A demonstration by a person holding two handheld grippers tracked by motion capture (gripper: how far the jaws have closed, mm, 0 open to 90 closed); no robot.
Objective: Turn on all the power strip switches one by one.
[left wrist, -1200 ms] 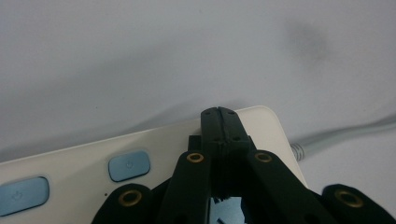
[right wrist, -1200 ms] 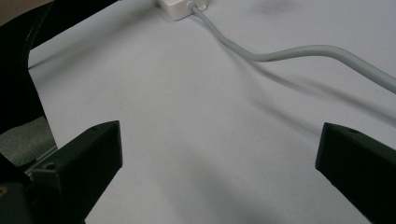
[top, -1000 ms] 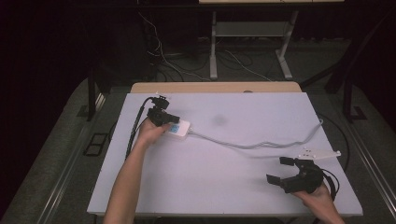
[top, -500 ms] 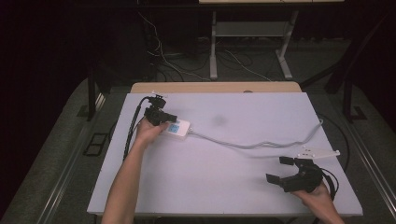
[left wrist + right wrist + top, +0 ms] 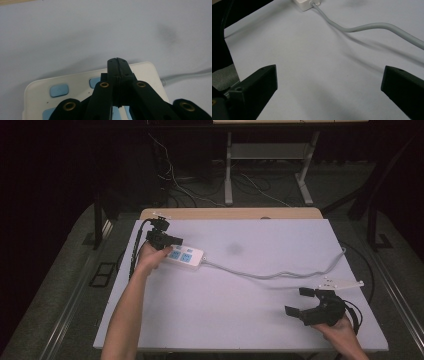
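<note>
Power strip under your left hand-held gripper

High view: your left hand-held gripper [image 5: 167, 240] sits at the power strip [image 5: 186, 256]; the right hand-held gripper [image 5: 306, 306] is well apart.
Left gripper view: jaws pressed together, empty, above the strip's blue sockets [image 5: 59, 90].
Right gripper view: jaws wide, empty; grey cable [image 5: 372, 26] beyond them on the tabletop [image 5: 312, 75].
</note>
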